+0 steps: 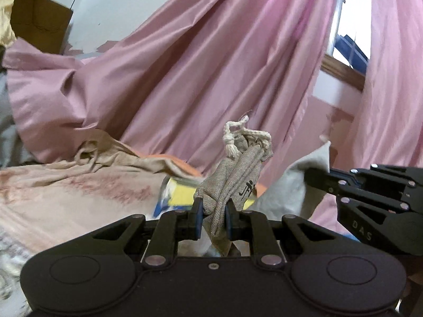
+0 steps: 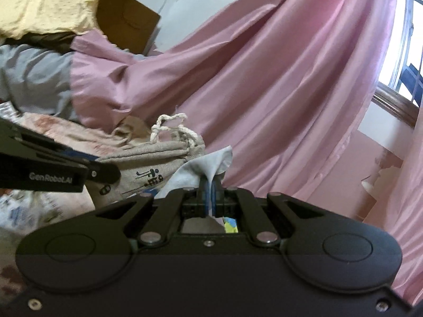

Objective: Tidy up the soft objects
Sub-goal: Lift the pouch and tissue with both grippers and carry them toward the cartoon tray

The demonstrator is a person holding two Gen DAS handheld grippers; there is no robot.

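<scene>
A beige drawstring pouch with black print and a knotted white cord stands up between the blue pads of my left gripper, which is shut on its lower part. In the right wrist view the same pouch lies to the left, with the left gripper's black arm across it. My right gripper is shut on a corner of a pale grey-white cloth. That cloth also shows at the right of the left wrist view, pinched by the right gripper.
A pink curtain hangs close behind, with a window at the right. A peach bedsheet spreads at the left, with a yellow and blue packet on it. A cardboard box and yellow cloth sit far left.
</scene>
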